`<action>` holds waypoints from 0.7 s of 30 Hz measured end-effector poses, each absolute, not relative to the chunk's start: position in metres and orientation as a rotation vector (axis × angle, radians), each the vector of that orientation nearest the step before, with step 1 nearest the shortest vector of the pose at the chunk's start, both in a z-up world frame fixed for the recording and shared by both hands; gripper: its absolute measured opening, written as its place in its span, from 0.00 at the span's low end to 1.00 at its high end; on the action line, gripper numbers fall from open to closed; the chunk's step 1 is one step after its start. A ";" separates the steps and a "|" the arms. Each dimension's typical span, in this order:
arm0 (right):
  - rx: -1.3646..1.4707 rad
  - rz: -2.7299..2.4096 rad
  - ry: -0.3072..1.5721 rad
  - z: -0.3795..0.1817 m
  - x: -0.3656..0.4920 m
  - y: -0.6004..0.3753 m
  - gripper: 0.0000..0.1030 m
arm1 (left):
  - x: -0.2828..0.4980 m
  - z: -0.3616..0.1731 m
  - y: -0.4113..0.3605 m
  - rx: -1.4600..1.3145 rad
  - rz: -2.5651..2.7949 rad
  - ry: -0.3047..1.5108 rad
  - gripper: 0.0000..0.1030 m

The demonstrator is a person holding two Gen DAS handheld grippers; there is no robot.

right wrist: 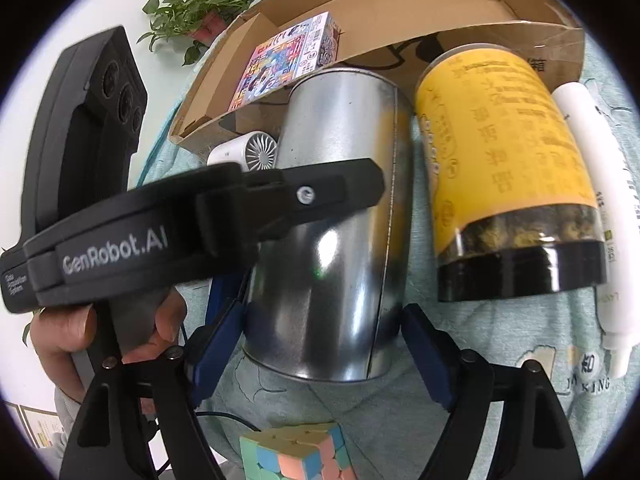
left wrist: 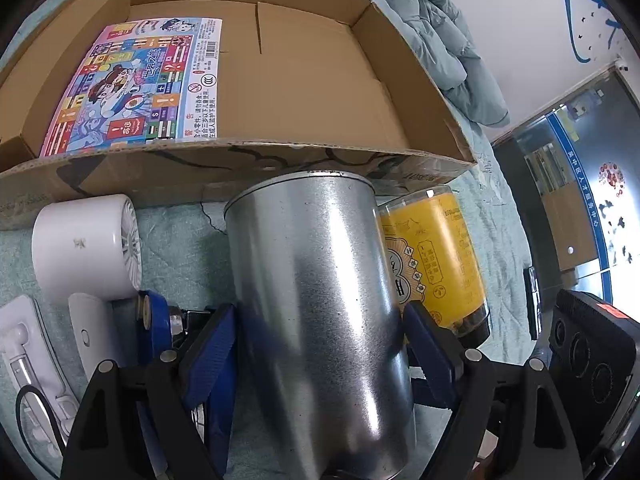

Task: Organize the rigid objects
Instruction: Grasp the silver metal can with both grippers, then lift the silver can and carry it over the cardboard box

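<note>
Tin [left wrist: 320,300] lying on the bed, both claws astride it, box [left wrist: 304,80] at 12 o'clock.
Left claw [left wrist: 320,336] and right claw [right wrist: 320,344] wide apart, pads at the tin's flanks at 9 and 3 o'clock; firm grip unclear; squeeze evenly, lift level, clear the box wall; yellow jar [right wrist: 508,168] touches the tin at 3 o'clock.

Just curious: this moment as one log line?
both tools around tin | jar beside tin | box behind
</note>
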State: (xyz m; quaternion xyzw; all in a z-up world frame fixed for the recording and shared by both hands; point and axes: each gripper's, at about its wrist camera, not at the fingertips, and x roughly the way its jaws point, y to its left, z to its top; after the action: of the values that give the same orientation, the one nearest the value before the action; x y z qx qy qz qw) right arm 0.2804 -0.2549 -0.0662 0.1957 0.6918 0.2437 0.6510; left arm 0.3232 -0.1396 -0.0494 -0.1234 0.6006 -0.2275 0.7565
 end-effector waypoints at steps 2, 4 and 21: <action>0.438 0.546 1.575 -0.070 0.283 -0.246 0.81 | 0.324 -0.050 -0.142 -0.253 -0.494 1.310 0.80; 0.435 0.539 1.573 -0.071 0.285 -0.243 0.81 | 0.325 -0.049 -0.143 -0.248 -0.496 1.311 0.80; 0.342 0.572 1.368 -0.006 0.279 -0.240 0.81 | 0.283 0.041 -0.113 -0.245 -0.521 1.081 0.79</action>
State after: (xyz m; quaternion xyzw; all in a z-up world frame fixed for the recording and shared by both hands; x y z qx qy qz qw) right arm 0.2793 -0.2399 -0.0062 0.1552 0.6197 0.2594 0.7243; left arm 0.2827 -0.1130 0.0413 -0.1149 0.5075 -0.2445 0.8182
